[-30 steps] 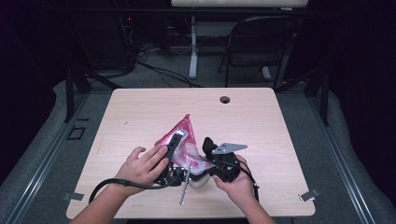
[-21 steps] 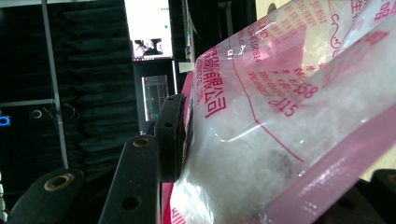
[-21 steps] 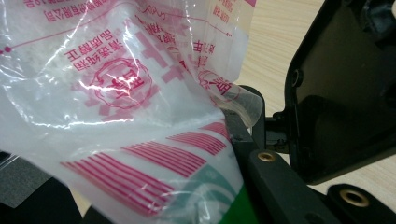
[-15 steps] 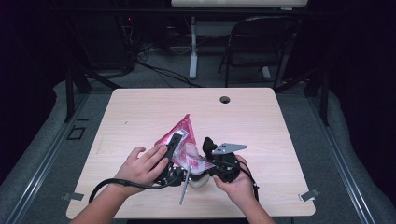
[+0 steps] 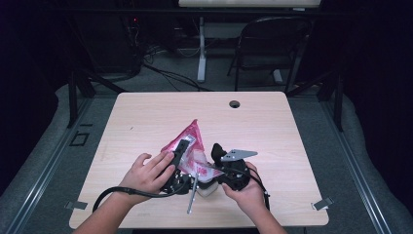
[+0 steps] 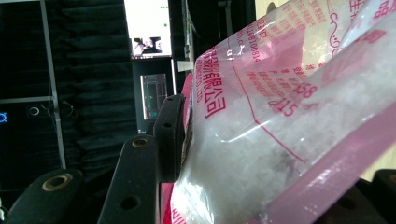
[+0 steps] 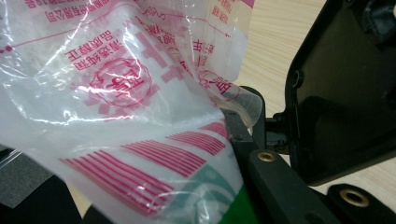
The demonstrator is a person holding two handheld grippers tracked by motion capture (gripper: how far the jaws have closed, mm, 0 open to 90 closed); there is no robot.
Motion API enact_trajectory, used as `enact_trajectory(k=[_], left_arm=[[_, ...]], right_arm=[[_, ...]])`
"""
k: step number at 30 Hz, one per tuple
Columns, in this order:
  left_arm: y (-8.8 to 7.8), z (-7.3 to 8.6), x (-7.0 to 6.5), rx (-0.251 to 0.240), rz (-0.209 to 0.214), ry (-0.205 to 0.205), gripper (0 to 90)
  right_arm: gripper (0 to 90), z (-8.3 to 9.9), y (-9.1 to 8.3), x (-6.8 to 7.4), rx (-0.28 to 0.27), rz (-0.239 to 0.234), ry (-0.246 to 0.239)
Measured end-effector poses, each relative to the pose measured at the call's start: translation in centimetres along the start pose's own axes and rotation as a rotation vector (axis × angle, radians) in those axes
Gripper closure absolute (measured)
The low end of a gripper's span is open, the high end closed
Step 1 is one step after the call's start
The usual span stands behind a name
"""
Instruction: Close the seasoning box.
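A clear and pink plastic bag point(image 5: 191, 139) of white granules is held up over the front of the wooden table point(image 5: 292, 126), one corner pointing up. My left gripper point(image 5: 187, 153) is shut on its left side; in the left gripper view a black pad point(image 6: 169, 135) presses against the bag point(image 6: 280, 116), and the other jaw is hidden behind it. My right gripper point(image 5: 213, 161) is shut on the bag's right edge. In the right gripper view the crumpled bag point(image 7: 121, 93) runs down between the jaws of that gripper point(image 7: 187, 158), hiding the left one.
A round cable hole point(image 5: 234, 104) sits near the table's far edge. A folding chair point(image 5: 272, 44) and a desk leg point(image 5: 201, 53) stand behind the table. Cables trail from both grippers off the front edge. The other gripper's black body point(image 7: 336, 93) is close at the right.
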State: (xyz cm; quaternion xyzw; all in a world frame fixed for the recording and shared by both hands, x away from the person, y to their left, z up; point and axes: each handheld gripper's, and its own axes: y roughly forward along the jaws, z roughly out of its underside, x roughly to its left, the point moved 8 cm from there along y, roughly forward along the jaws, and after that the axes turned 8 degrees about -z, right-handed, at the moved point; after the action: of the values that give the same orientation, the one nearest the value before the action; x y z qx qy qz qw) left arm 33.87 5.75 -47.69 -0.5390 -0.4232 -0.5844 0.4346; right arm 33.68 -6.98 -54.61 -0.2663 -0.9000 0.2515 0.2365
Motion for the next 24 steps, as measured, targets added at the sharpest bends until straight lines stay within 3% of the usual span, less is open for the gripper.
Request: enact_trajectory(k=[24], left_arm=[[0.02, -0.16, -0.29, 0.002, 0.005, -0.003, 61.7]], right_arm=[[86.7, 0.13, 0.26, -0.15, 0.005, -0.002, 0.007]])
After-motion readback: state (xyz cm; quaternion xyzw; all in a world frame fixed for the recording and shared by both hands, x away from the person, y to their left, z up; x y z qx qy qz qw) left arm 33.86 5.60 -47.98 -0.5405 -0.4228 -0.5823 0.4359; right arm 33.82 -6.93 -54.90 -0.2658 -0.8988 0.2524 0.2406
